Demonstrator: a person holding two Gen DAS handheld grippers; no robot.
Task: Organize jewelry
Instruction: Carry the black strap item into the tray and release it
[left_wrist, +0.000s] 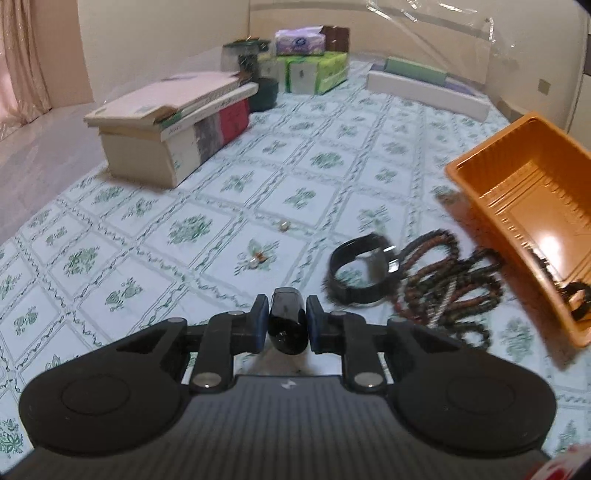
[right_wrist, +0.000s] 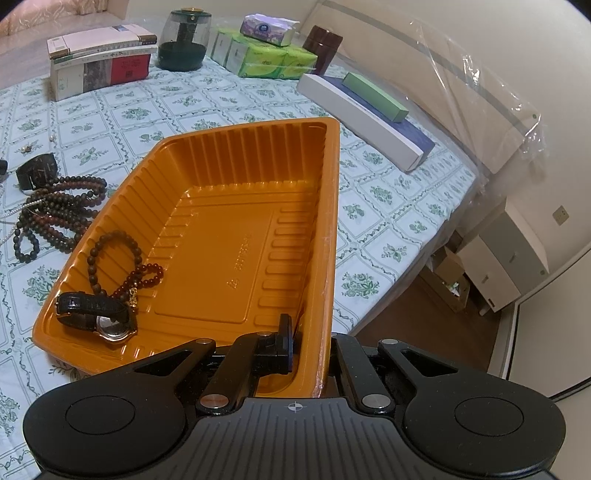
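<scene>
The left gripper (left_wrist: 283, 323) pinches a small glossy black object (left_wrist: 287, 320) between its blue pads (left_wrist: 260, 325). What it is I cannot make out, perhaps a clasp or a watch part. It hangs over the near part of the bed (left_wrist: 236, 177), probably on its way to the tray (left_wrist: 532, 206), which in this view stands tilted at the right.

The right gripper (right_wrist: 314, 354) is pressed together on the tray's near right wall: one finger (right_wrist: 282, 345) shows inside the tray, the other is hidden behind the orange wall. The grip most likely steadies or tips the tray toward the loose pieces, so the other hand has a short way to drop things in.

In the tray's near left corner lie a watch (right_wrist: 98, 317) and two bead bracelets (right_wrist: 122, 262); the rest of its floor is bare. Just left of the tray on the bedspread lies a tangle of dark beads (right_wrist: 55, 218), with a pale cord running through it, and a black band (left_wrist: 360, 269) touches the tangle's far side. These seem still to be sorted. Beyond the left gripper, well apart from the tangle, sit two pearl pieces (left_wrist: 283, 226), possibly earrings; they are too small to say.

The left view is blurred around the band, the beads and the tray, so strand counts are unclear. A clear plastic sheet (right_wrist: 480, 85) covers the headboard at the bed's far edge, where boxes (left_wrist: 173, 125) and tissue packs (right_wrist: 269, 55) crowd together.
</scene>
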